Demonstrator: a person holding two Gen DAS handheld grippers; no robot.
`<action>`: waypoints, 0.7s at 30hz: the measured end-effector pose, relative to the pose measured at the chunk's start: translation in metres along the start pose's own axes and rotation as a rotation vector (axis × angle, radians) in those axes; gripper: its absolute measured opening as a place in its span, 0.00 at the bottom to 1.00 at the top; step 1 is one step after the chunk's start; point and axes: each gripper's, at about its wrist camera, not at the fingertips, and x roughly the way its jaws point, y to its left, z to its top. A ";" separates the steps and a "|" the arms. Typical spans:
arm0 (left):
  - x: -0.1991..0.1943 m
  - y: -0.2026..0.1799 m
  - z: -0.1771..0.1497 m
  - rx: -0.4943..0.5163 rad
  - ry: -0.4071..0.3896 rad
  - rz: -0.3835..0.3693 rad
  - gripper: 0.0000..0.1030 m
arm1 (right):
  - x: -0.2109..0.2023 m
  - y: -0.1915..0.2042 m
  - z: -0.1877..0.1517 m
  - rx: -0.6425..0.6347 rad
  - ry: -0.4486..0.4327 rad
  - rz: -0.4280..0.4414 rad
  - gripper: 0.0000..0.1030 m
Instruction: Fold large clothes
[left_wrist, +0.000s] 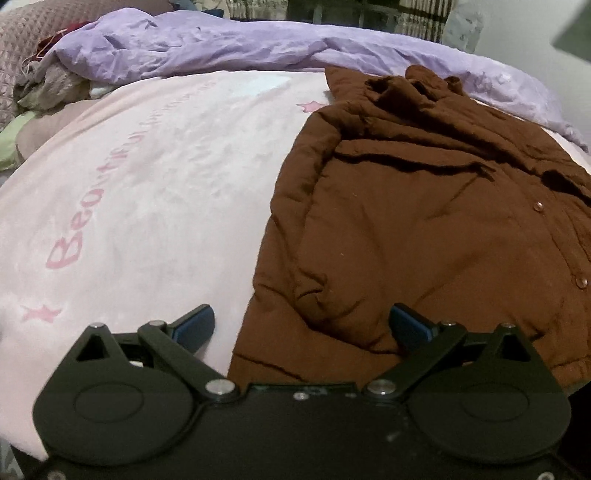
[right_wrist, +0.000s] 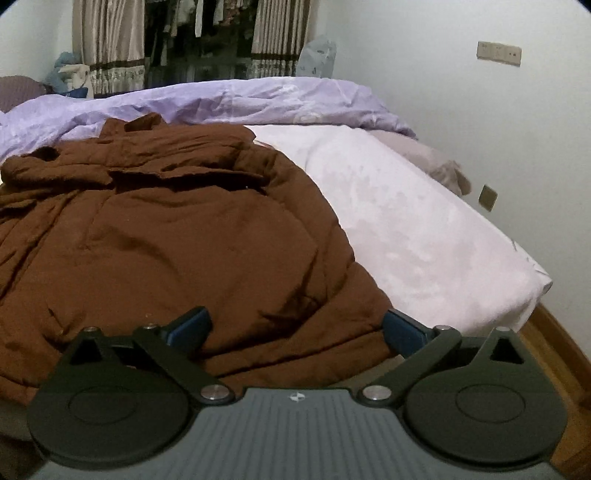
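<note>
Brown padded coat (left_wrist: 424, 229) is what must be folded, and the main risk is judged to be a poor pick: the fabric is thick and slippery-looking, so a bite on a single puffed layer near the hem could be lost, or several layers could be caught at once and the whole garment dragged instead of folded. A second risk is that the coat could be pulled toward the near bed edge, since its hem already lies close to it in front of the right claw (right_wrist: 295, 328). Uneven lifting by the two claws would leave a skewed fold.

Both claws are seen wide open with nothing gripped. The left claw (left_wrist: 303, 325) hangs over the coat's left edge: its right pad is above brown fabric, its left pad above the pink blanket (left_wrist: 140, 177). The right claw stands over the coat's lower right part, with bare blanket beyond its right pad.

The coat is spread on the bed ahead of both claws, front side up, with snap buttons (left_wrist: 538, 206) visible to the right of the left claw. Its collar (right_wrist: 122, 162) is bunched at the far end, against the lilac duvet (right_wrist: 258, 96), and the surface is rumpled with deep creases.
</note>
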 end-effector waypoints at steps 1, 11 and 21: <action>-0.001 -0.002 -0.001 -0.001 0.004 -0.005 1.00 | 0.001 0.002 0.000 -0.012 0.000 -0.003 1.00; -0.003 -0.024 -0.007 0.086 -0.074 -0.057 0.53 | 0.001 0.004 -0.002 0.084 -0.006 0.145 0.37; -0.036 -0.033 0.065 0.080 -0.268 -0.102 0.12 | -0.030 0.019 0.051 0.098 -0.143 0.177 0.13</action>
